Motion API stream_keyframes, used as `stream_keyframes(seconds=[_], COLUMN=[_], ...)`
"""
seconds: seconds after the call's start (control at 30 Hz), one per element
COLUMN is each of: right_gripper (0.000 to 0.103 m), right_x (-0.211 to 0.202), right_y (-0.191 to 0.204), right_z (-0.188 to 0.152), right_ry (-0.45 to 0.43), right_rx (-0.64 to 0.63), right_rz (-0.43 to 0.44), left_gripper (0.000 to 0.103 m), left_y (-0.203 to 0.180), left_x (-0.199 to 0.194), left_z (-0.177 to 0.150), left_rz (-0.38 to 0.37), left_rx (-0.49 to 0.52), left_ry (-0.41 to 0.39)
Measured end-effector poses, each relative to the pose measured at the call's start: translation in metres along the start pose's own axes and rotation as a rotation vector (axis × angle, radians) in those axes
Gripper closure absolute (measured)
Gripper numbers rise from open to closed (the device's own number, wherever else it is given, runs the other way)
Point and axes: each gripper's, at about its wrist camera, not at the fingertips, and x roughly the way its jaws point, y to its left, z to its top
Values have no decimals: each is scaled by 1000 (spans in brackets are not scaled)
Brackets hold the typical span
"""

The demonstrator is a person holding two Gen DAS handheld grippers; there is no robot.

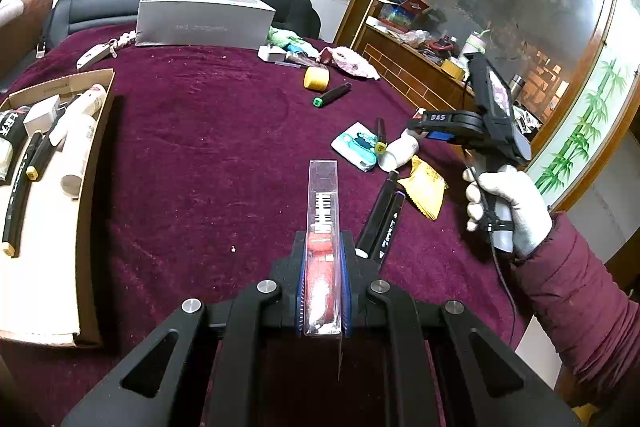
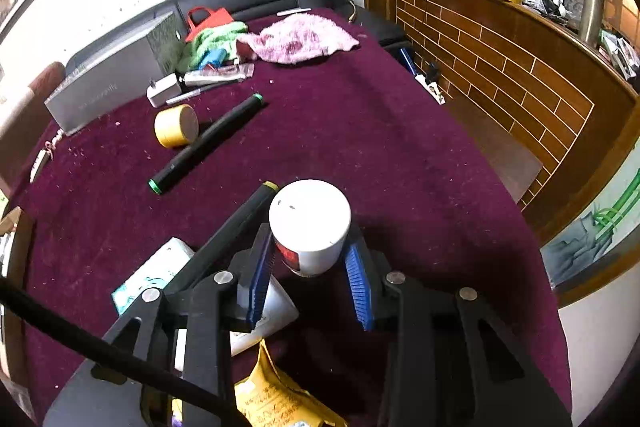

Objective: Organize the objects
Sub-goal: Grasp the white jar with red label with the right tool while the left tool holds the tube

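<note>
My left gripper (image 1: 323, 263) is shut on a clear plastic package (image 1: 323, 211) with a red item and a barcode, held above the maroon cloth. My right gripper (image 2: 310, 259) is shut on a white bottle (image 2: 310, 227) with a red label; it also shows in the left wrist view (image 1: 400, 149) at the right, above a second white bottle (image 2: 276, 307). A cardboard box (image 1: 94, 163) at the left holds white tubes and black markers (image 1: 38, 155). Loose markers (image 1: 380, 215), a yellow packet (image 1: 428, 187) and a teal tissue pack (image 1: 358, 147) lie near the right gripper.
A green-capped marker (image 2: 204, 145) and a yellow tape roll (image 2: 176, 126) lie mid-cloth. A grey box (image 1: 204, 21), charger, towels and small items sit at the far edge. A wooden counter (image 2: 500, 59) with clutter stands to the right.
</note>
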Motion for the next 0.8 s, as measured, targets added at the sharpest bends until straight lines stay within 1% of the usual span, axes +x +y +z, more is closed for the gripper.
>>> stream_keyframes(seconds=[0.23, 0.37, 0.47, 0.8], right_gripper=[71, 70, 70, 70], right_x=[-32, -59, -74, -108], right_y=[7, 19, 27, 71], right_z=[0, -4, -8, -33], right_ry=[-25, -66, -78, -76], right_rx=[3, -27, -46, -128], right_rz=[94, 139, 181, 295], left_gripper=[93, 93, 93, 93], left_y=[-2, -4, -7, -12], left_x=[-4, -8, -10, -19], left_z=[-2, -3, -5, -9], left_rz=[-9, -15, -23, -57], left_rx=[5, 8, 12, 24], left_ry=[-8, -15, -19, -29])
